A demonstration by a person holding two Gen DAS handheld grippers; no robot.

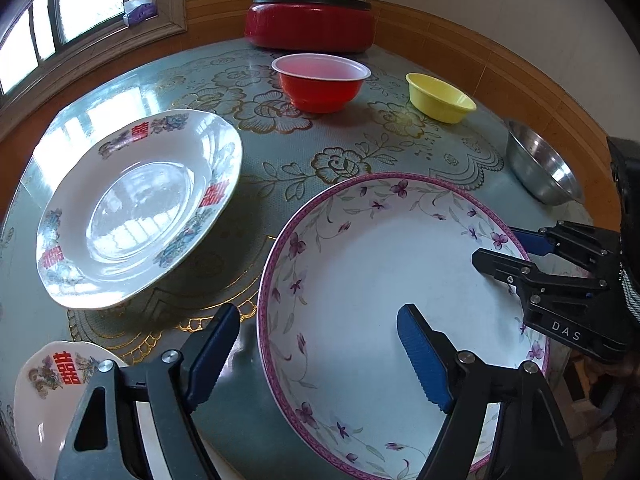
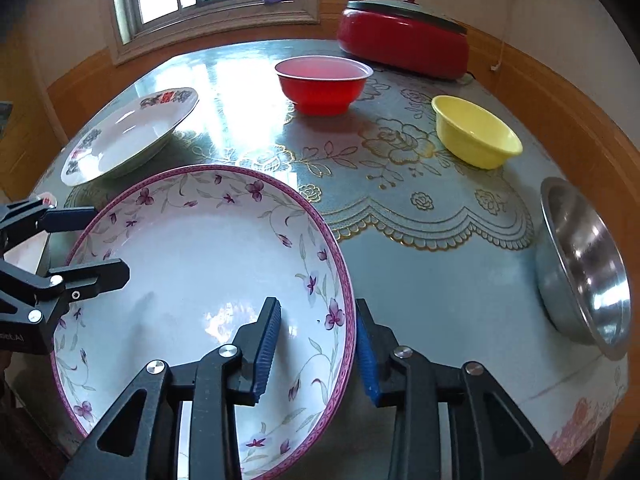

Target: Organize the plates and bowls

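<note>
Plates and bowls sit spread across a glass-topped counter [image 1: 280, 168] covered with a floral lace cloth. At far left, partly cut off at the near edge, lies a small white dish [image 1: 44, 392] with red characters. Beyond it rests a white octagonal plate [image 1: 140, 208] with red characters and blue flowers on its rim. Just to its right, nearest the cameras, is a large white plate [image 1: 372, 280] with a purple rim and small purple flowers. The left gripper [image 1: 316, 364] has its blue-padded fingers spread wide on either side of this plate's left rim, one outside and one over the inside, not pressing it. The right gripper [image 2: 318, 348] straddles the plate's right rim the same way, fingers apart with a gap on both sides. Farther back, near the middle, stands a red bowl [image 1: 322, 84] with a white rim, and behind it a red lidded pot [image 1: 310, 20] against the wall. To the right is a yellow bowl [image 1: 440, 98], and at far right a shiny steel bowl [image 2: 584, 268] near the counter's edge.
</note>
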